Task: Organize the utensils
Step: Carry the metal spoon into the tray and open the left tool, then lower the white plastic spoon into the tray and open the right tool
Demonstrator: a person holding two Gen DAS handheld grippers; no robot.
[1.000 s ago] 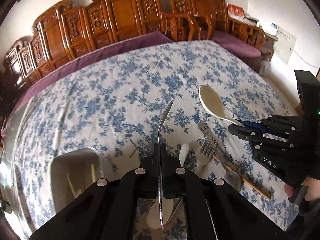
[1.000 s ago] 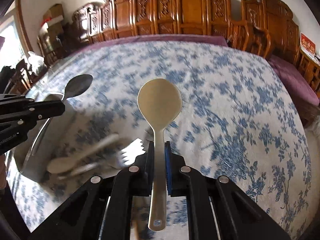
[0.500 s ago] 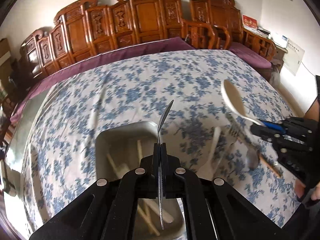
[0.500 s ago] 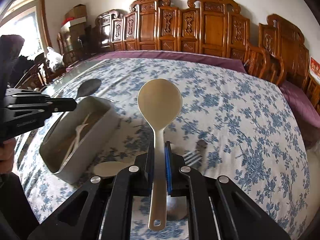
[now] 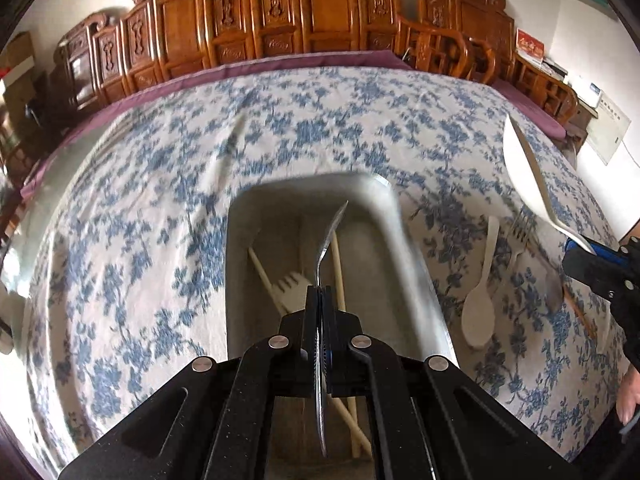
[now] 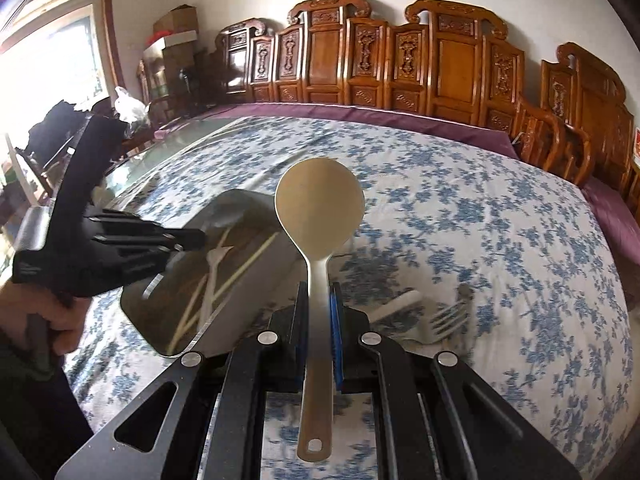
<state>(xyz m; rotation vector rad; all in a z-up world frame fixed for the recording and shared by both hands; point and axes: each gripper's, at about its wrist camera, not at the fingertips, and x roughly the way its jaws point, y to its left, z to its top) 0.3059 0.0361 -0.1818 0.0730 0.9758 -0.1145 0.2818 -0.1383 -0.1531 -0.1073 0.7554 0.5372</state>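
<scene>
Swinging my left gripper [image 5: 323, 294], pinching the spoon [image 5: 330, 236], from the cloth to over the tray [image 5: 404, 240]; drop looks next. Right gripper [image 6: 319, 306] still pinches the paddle [image 6: 319, 208].

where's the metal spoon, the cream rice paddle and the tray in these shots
metal spoon [image 5: 329, 236], left wrist view, on its bowl seen edge-on
cream rice paddle [image 6: 320, 204], right wrist view, middle of its round blade
tray [image 5: 416, 272], left wrist view, on its right wall

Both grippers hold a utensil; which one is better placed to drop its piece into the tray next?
Left. The left gripper holds its metal spoon directly over the tray; the right gripper with the cream spoon sits beside it.
</scene>
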